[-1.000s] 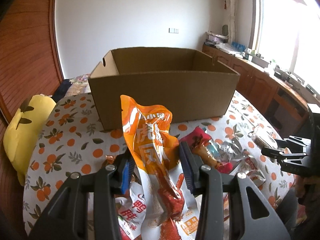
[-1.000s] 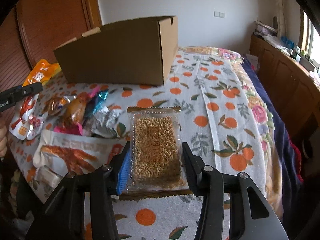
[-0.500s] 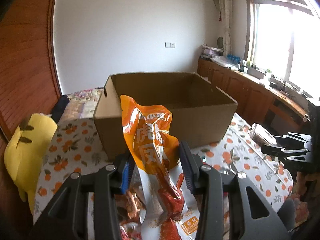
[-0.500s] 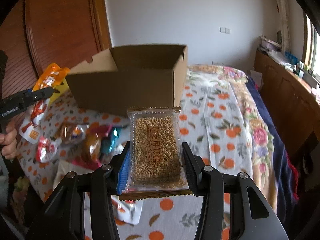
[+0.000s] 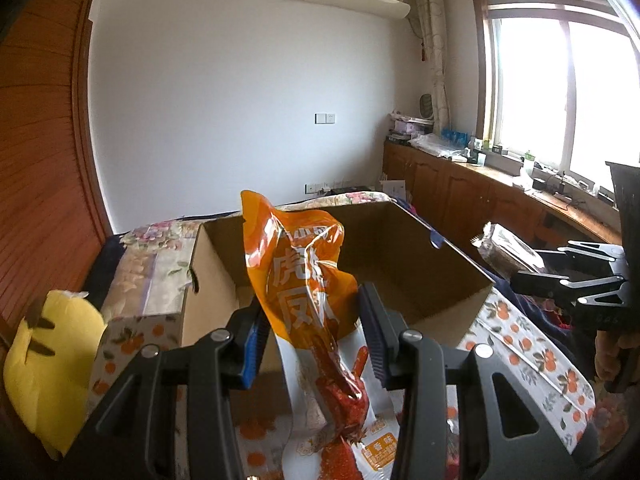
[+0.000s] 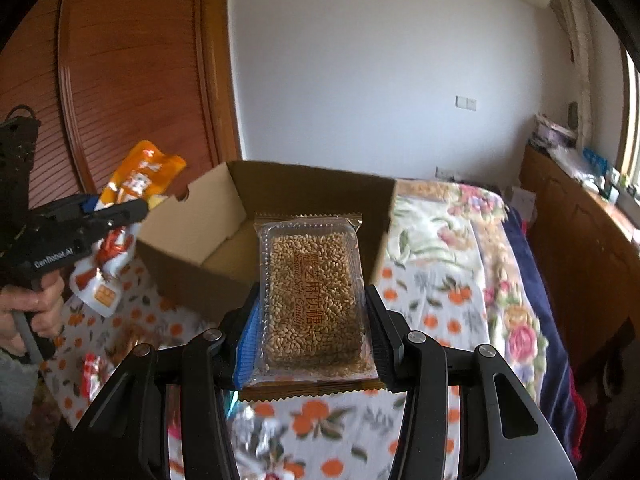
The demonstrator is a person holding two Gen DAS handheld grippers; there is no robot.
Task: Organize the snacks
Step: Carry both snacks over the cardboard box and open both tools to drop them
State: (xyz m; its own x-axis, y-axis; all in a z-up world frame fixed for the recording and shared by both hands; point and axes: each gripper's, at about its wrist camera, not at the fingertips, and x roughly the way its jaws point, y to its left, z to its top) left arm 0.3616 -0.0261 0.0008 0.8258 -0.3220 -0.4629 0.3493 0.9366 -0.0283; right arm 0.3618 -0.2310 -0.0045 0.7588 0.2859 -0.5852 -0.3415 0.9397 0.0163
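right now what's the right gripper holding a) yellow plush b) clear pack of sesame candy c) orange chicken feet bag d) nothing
b: the right gripper is clamped on the clear sesame candy pack, in front of the open cardboard box.

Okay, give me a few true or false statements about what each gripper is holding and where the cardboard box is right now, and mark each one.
1. The left gripper holds an orange snack pouch. True.
2. The right gripper is empty. False: it clamps a clear sesame candy pack.
3. The cardboard box is closed. False: its top is open.
4. The box sits on an orange-print cloth. True.
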